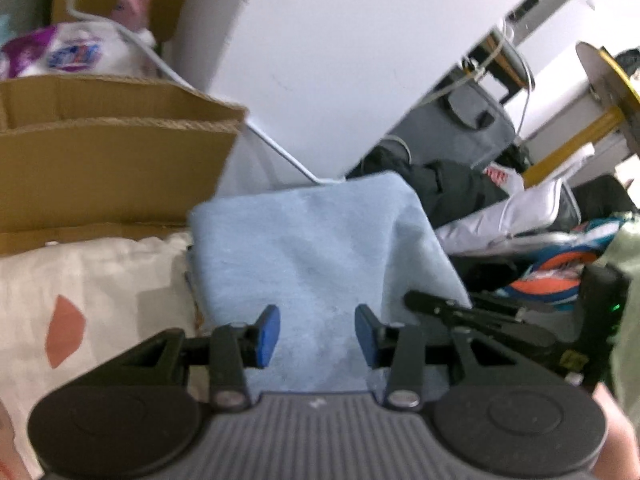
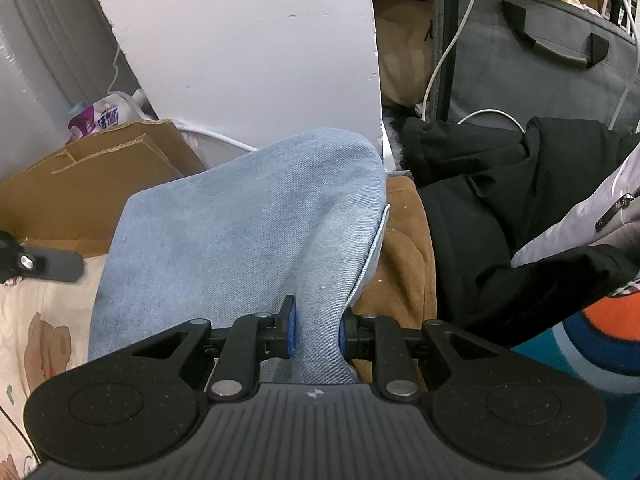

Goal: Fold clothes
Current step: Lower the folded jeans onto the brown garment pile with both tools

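Light blue jeans point(image 1: 312, 248) lie folded on a cream patterned sheet point(image 1: 80, 280). My left gripper point(image 1: 317, 336) is open, its blue pads point(image 1: 269, 336) hovering just over the near part of the denim with nothing between them. In the right wrist view the same jeans point(image 2: 248, 232) bulge upward. My right gripper point(image 2: 316, 334) is shut on a fold of the denim at its near right edge. The right gripper also shows in the left wrist view point(image 1: 480, 316) beside the jeans' right edge. Part of the left gripper point(image 2: 40, 264) shows at the left edge of the right wrist view.
A cardboard box point(image 1: 100, 160) stands left of the jeans, with a white wall panel point(image 1: 340, 60) behind. A black jacket point(image 2: 500, 208), a brown garment point(image 2: 404, 248), a grey bag point(image 2: 532, 60) and white cables point(image 2: 452, 52) lie to the right.
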Available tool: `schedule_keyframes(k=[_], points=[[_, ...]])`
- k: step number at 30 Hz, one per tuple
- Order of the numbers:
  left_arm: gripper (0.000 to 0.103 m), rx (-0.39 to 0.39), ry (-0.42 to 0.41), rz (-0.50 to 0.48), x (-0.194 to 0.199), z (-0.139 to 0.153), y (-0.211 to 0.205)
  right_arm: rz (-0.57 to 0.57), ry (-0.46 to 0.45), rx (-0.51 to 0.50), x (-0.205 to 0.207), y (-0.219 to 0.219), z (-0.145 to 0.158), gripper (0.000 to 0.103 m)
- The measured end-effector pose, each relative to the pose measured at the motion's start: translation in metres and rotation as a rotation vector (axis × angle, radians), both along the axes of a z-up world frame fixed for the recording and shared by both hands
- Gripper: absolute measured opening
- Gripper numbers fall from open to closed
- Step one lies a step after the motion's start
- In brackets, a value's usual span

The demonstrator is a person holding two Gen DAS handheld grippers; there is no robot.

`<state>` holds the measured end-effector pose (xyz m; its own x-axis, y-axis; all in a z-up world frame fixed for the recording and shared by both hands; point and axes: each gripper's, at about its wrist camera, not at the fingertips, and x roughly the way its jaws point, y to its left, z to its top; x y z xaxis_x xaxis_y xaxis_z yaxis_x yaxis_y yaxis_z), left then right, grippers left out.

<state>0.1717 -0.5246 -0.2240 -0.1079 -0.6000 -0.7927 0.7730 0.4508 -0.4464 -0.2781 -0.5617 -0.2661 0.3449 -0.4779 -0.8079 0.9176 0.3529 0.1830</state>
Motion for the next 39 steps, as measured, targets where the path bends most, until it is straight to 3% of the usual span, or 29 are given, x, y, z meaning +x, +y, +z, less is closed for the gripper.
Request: schedule_keyframes(k=[6, 9, 11, 16, 19, 23, 30, 34, 39], points=[[0.043, 0.070, -0.025, 0.032, 0.000, -0.048, -0.006, -0.025, 0.016, -0.018, 0.004, -0.003, -0.008, 0.022], [0.044, 0.092, -0.033, 0.017, 0.004, -0.056, -0.007, -0.037, 0.018, -0.030, 0.003, -0.001, -0.010, 0.039], [0.045, 0.105, -0.035, 0.004, 0.006, -0.059, -0.008, -0.039, 0.034, -0.052, 0.003, 0.001, -0.007, 0.040], [0.046, 0.123, -0.073, -0.025, 0.004, -0.056, -0.014, -0.050, 0.107, -0.174, 0.004, 0.014, 0.015, 0.042], [0.042, 0.125, -0.096, -0.042, 0.002, -0.051, -0.014, -0.044, 0.084, -0.247, -0.002, 0.023, 0.031, 0.042], [0.039, 0.120, -0.147, -0.065, 0.001, -0.033, -0.013, -0.025, 0.049, -0.248, -0.008, 0.023, 0.035, 0.042], [0.040, 0.056, -0.193, -0.097, -0.004, 0.000, -0.017, 0.006, 0.003, -0.245, -0.003, 0.023, 0.017, 0.041], [0.040, 0.073, -0.173, -0.144, -0.018, -0.011, -0.031, 0.025, -0.007, -0.213, 0.012, 0.009, 0.005, 0.041], [0.040, 0.081, -0.160, -0.114, -0.019, -0.034, -0.037, 0.070, 0.027, -0.198, 0.038, -0.015, -0.009, 0.041]])
